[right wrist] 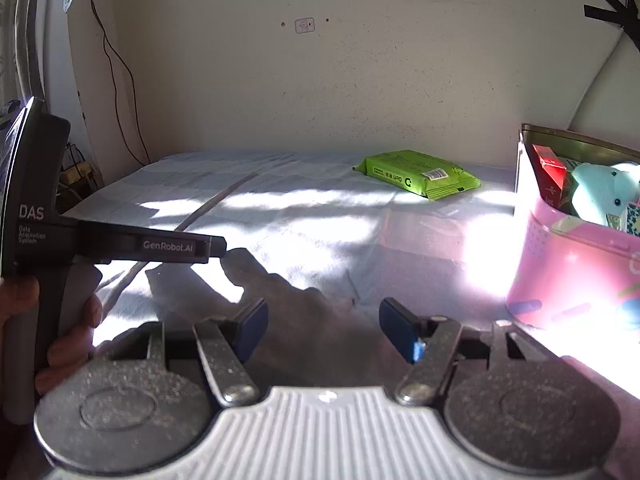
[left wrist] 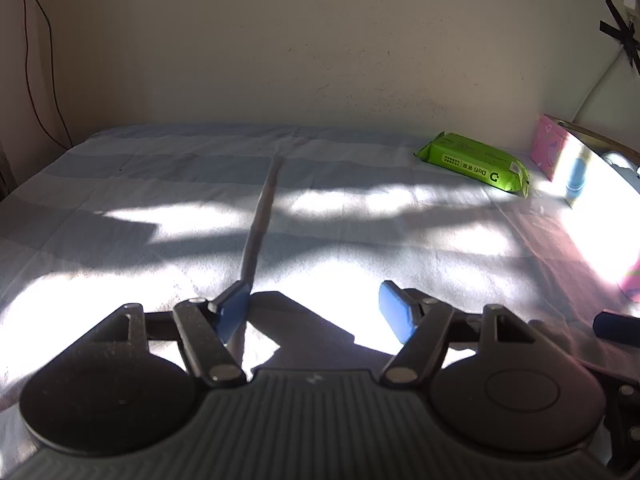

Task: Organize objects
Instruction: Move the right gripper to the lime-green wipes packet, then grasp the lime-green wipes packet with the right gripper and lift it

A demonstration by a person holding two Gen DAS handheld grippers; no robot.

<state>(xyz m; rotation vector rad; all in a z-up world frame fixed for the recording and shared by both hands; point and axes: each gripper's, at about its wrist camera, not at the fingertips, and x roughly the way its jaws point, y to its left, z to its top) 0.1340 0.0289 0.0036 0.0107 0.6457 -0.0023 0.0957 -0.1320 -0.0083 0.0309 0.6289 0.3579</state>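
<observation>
A bed with a pale blue and white striped sheet (left wrist: 160, 184) fills both views, with bright sun patches on it. A thin grey stick (left wrist: 260, 220) lies along the middle of the sheet.

In the left wrist view, the left hand-held gripper (left wrist: 316, 312) has its blue pads (left wrist: 394, 314) apart, with nothing between them. The near end of the stick lies just beside the left pad; I cannot tell if it touches. Far back on the right, a flat green plastic packet (left wrist: 476, 164) lies on the sheet near the wall. Beside it, at the right edge, only the side of a pink box (left wrist: 550, 148) shows.

The right wrist view shows more. On the left, a person's hand (right wrist: 68, 324) holds the black handle of the left gripper, seen from the side. In the middle, the right hand-held gripper (right wrist: 324, 328) also has its pads apart and empty. The green packet (right wrist: 420, 174) lies behind. On the right, this view looks into the open pink box (right wrist: 568, 268). Inside are a pale blue soft toy (right wrist: 604, 192) and a red carton (right wrist: 554, 172).
</observation>
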